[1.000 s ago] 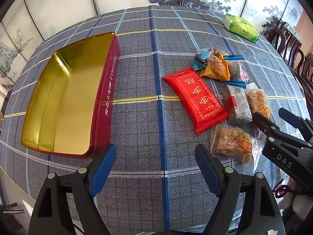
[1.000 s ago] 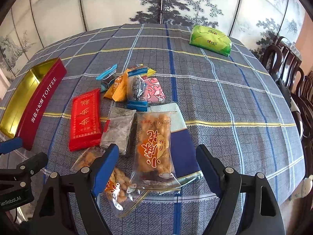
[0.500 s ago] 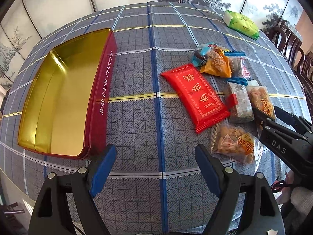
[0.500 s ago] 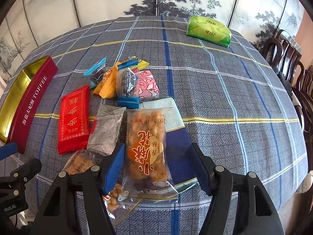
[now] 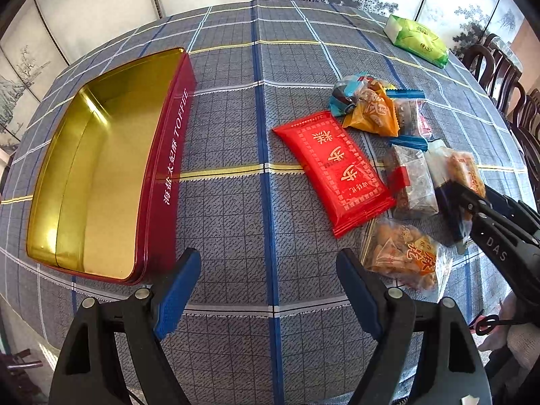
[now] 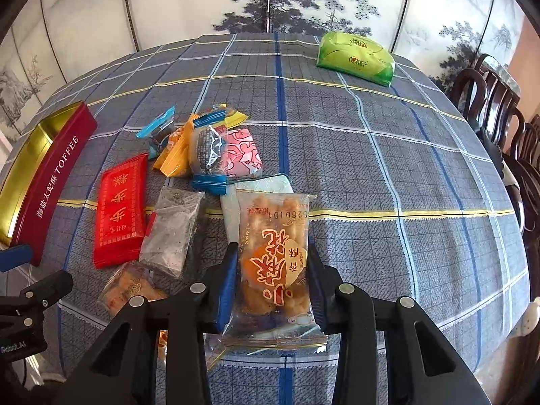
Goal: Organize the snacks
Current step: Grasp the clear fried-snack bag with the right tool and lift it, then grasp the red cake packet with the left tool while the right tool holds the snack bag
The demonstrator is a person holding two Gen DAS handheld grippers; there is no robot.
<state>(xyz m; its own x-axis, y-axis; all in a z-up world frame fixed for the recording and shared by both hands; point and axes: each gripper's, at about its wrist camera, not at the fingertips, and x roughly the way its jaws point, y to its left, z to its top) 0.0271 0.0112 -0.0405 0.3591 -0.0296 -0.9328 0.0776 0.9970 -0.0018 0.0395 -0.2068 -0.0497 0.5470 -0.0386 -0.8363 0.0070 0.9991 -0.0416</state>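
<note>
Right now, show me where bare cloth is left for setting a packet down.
Free: the strip between the toffee tin and the red packet; the wide stretch below the green pack. Crowded: the snack pile, where the right claw is closing on the fried-twist packet.

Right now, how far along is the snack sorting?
Nothing is packed: the red toffee tin with the gold interior holds no snacks. In hand: the right gripper is closing on the clear packet of fried twists. Left gripper is open and holds nothing. The red packet and remaining wrapped snacks lie on the cloth.
</note>
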